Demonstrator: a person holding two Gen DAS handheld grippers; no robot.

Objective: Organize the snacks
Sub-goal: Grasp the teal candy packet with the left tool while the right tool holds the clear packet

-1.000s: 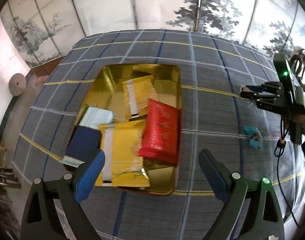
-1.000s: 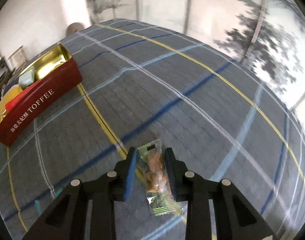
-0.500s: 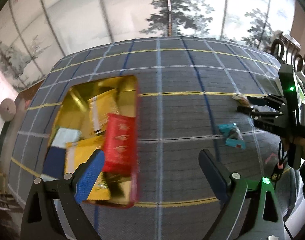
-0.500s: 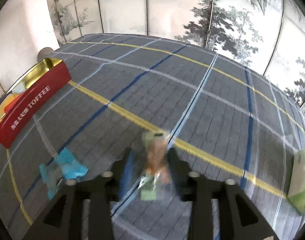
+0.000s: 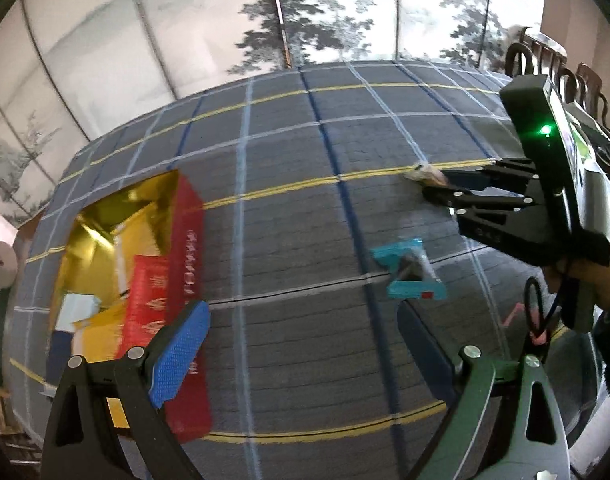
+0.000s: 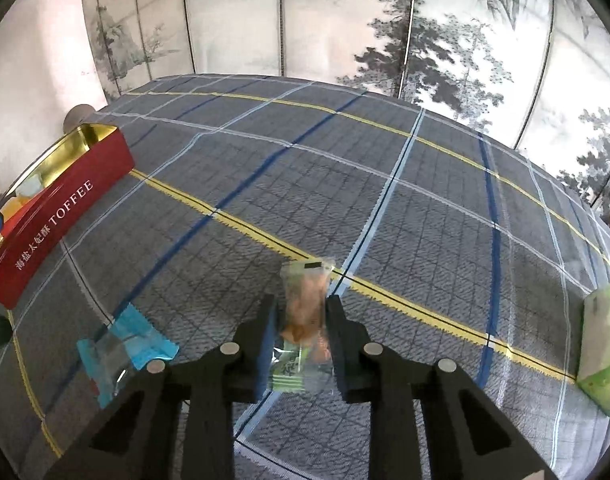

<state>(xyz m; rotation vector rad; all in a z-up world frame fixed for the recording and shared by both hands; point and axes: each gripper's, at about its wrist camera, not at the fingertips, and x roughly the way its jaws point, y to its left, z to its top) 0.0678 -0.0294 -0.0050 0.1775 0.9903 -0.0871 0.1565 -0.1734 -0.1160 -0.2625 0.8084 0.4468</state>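
A red toffee tin [image 5: 185,264] with a gold inside holds red, yellow and blue packets; it also shows in the right wrist view [image 6: 61,208]. My right gripper [image 6: 301,332] is shut on a clear snack packet with a green end [image 6: 305,312], held above the cloth; its tip shows in the left wrist view [image 5: 423,172]. A blue-wrapped snack [image 5: 411,270] lies on the cloth just beyond my left gripper [image 5: 301,344], which is open and empty. In the right wrist view the blue snack [image 6: 121,350] lies left of the right gripper.
A plaid grey-blue cloth [image 6: 385,208] covers the table. A green packet [image 6: 603,344] lies at the right edge. A painted folding screen [image 6: 345,20] stands behind the table. Dark wooden chairs [image 5: 561,68] stand at the far right.
My left gripper has swung right, away from the tin, toward the blue snack. My right gripper, still holding the clear packet, has turned right and moved closer to the left one.
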